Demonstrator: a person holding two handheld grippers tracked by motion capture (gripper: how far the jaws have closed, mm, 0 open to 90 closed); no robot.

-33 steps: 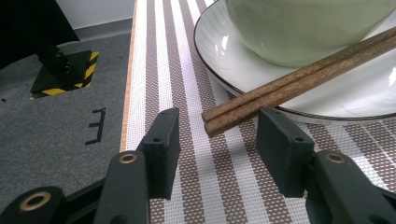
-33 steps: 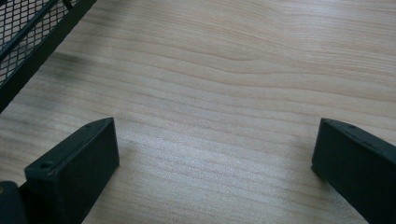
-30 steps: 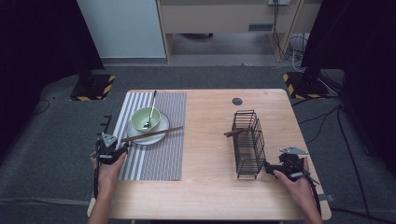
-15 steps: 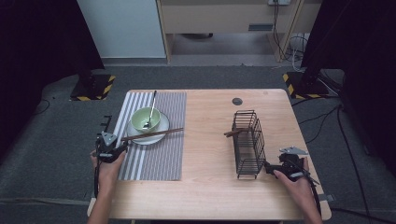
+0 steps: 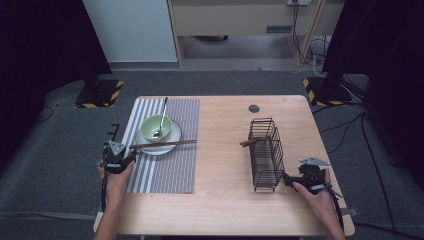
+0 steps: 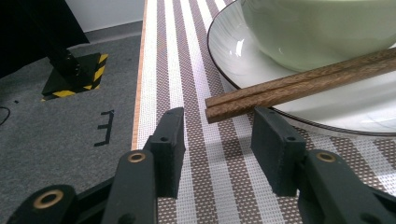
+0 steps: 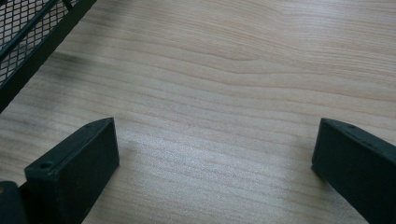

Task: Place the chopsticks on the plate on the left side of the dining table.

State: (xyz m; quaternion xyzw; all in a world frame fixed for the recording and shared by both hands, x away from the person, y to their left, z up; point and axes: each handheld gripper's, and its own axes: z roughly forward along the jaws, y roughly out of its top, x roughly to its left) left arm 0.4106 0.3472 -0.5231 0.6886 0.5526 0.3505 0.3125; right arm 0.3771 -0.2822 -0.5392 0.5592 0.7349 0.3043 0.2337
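Left tool (image 6: 217, 140): its two black jaws stand partly apart and have just been closing; the near ends of the chopsticks lie in the gap, just above and ahead of the pads, and neither pad presses on them. In the high view the left tool (image 5: 120, 159) sits at the left edge of the mat, held in the person's left hand (image 5: 116, 180).
Pair of dark brown wooden chopsticks (image 6: 299, 84): they lie side by side across the near rim of the plate, their blunt ends jutting out over the mat toward the left tool.
White round plate with a dark rim (image 6: 233, 60): it rests on the mat and carries the bowl.
Pale green ceramic bowl (image 5: 156, 128): it stands on the plate; a metal spoon (image 5: 161, 118) leans in it, its handle pointing toward the far edge.
Grey-and-white striped placemat (image 5: 165, 170): it lies flat on the left half of the worktop.
Light wooden worktop (image 5: 220, 210): it carries everything named here.
Black wire rack (image 5: 265, 150): it stands upright on the right half, with a brown stick poking out of its left side.
Right tool (image 7: 215, 158): its jaws are spread wide over bare wood, with nothing between them; a corner of the rack lies to its upper left. In the high view the right tool (image 5: 292, 181) rests just beside the rack's near right corner.
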